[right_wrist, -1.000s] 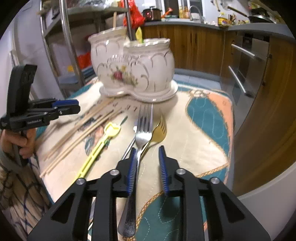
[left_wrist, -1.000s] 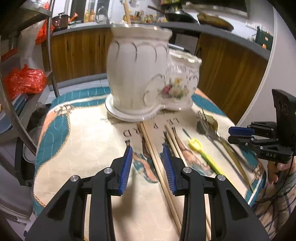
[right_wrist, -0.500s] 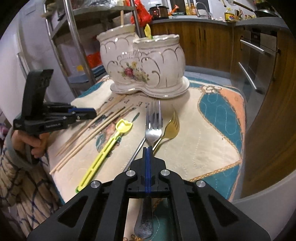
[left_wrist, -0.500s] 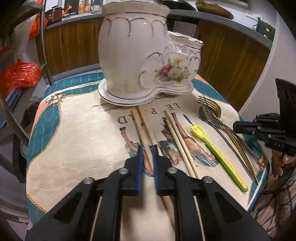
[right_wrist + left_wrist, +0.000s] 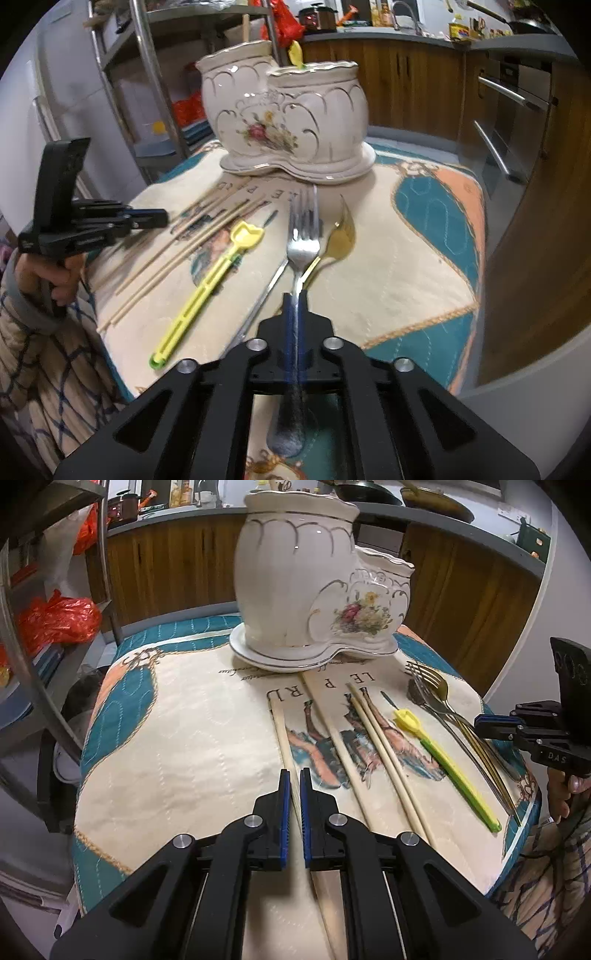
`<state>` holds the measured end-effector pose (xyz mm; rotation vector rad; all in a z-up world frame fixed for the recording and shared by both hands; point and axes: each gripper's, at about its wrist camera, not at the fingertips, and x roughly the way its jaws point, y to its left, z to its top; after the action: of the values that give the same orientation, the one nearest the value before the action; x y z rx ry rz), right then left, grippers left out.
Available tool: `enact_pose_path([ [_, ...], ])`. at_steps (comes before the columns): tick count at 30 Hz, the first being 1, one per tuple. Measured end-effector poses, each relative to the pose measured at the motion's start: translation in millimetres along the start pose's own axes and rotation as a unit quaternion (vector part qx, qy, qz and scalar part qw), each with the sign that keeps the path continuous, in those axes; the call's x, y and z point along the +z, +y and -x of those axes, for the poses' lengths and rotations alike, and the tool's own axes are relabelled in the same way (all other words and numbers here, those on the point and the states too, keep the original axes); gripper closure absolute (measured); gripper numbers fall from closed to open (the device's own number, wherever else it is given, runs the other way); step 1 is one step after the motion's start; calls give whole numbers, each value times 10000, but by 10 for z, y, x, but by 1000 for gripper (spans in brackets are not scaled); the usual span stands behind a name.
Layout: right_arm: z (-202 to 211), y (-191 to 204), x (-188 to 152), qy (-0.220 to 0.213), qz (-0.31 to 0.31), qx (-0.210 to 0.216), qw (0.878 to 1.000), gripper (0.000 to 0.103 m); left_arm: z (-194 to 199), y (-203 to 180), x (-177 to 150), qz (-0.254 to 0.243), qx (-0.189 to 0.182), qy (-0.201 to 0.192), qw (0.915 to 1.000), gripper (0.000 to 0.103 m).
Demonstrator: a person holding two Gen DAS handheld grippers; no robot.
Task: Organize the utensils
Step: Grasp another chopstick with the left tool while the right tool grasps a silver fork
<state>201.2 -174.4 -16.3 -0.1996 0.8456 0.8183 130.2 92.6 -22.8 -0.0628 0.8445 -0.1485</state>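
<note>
The left tool (image 5: 292, 786) pinches one light, stiff chopstick (image 5: 281, 723) near the table's front edge. The right tool (image 5: 294, 306), its jaws easing open, clasps the slick steel fork (image 5: 303, 243) at the neck.

The cream and teal quilted cloth (image 5: 192, 738) over the tabletop carries dark printed capitals, upside down from the left wrist view: "LE P", then "R", "L" beside the wooden chopsticks. A line of cursive above them is too small to read. The black gripper body (image 5: 554, 749) at right shows white letters "DAS".
</note>
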Motion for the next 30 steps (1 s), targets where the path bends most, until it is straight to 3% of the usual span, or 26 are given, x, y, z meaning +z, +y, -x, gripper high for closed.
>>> enact_pose_path([
  [8,37,27,1,189,113,-41,9997,91,-21,26,68,-28,31,168,9999,95],
  [13,13,133,-70,489,421,-222,9977,91,-33,55,78,-109,88,254,9996,85],
  [18,8,134,-24,735,514,-257,9956,91,-39,52,100,-194,120,380,9990,83],
  [22,-158,184,218,1373,857,-301,9864,91,-110,16,180,-342,95,690,9970,81],
  [27,-386,169,482,2394,1023,-91,9655,91,-231,-61,350,-827,204,1327,9875,81],
  [30,-464,181,559,2736,1047,-86,9561,91,-294,-53,440,-954,136,1676,9811,81],
])
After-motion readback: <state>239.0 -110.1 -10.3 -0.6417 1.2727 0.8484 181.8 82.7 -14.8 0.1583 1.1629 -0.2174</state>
